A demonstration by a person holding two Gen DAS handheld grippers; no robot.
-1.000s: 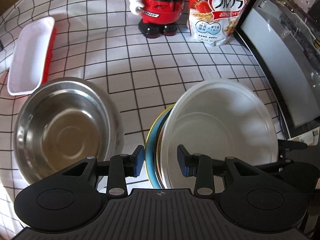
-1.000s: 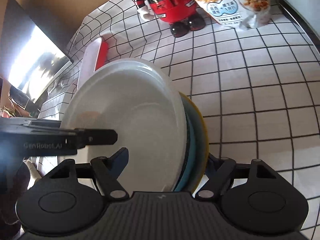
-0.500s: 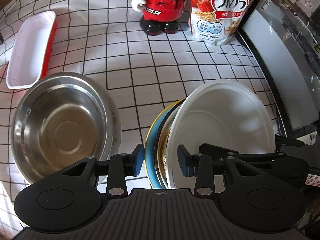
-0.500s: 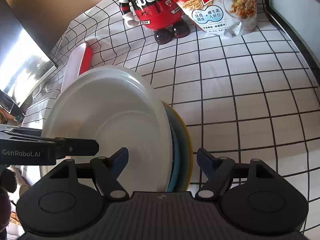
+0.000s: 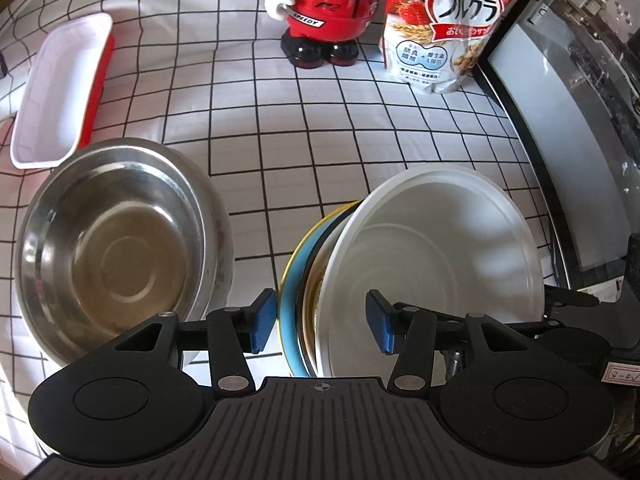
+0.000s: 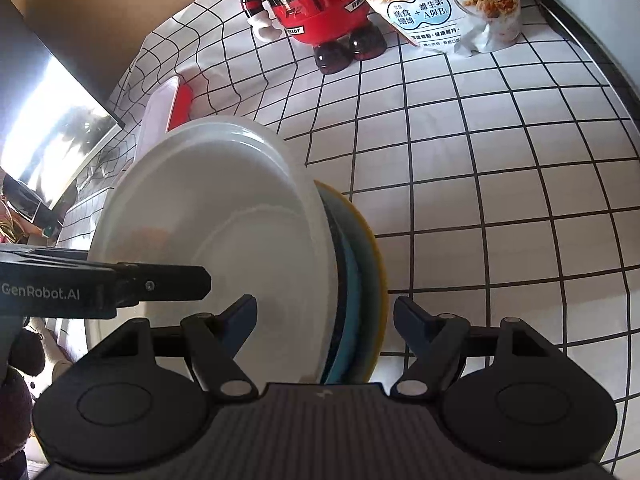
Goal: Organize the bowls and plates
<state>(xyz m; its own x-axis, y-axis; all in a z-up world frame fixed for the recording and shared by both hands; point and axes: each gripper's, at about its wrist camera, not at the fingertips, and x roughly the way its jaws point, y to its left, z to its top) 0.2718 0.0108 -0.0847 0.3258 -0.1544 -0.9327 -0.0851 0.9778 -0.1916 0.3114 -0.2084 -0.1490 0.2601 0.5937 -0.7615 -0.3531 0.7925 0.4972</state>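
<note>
Left wrist: left gripper [image 5: 322,322] spread, jaws just been opening — plate stack [image 5: 432,264] stands on edge between them, pads clear of it. Steel bowl [image 5: 116,248] just left of stack, on checked cloth [image 5: 280,128]. Red-white tray [image 5: 60,92] beyond bowl.

Right wrist: right gripper [image 6: 324,326] straddles stack [image 6: 224,232] — whether pads press it, cannot tell. Mascot figure [image 6: 316,4] and cereal bag [image 6: 452,4] at back.

The red figurine [image 5: 324,12] reads "wako" across its chest, with "SPEEDY" on a small band lower down. The cereal bag [image 5: 444,28] shows "Calbee" above Japanese lettering. The left tool [image 6: 104,288] carries "GenRobot.AI" along its side.
</note>
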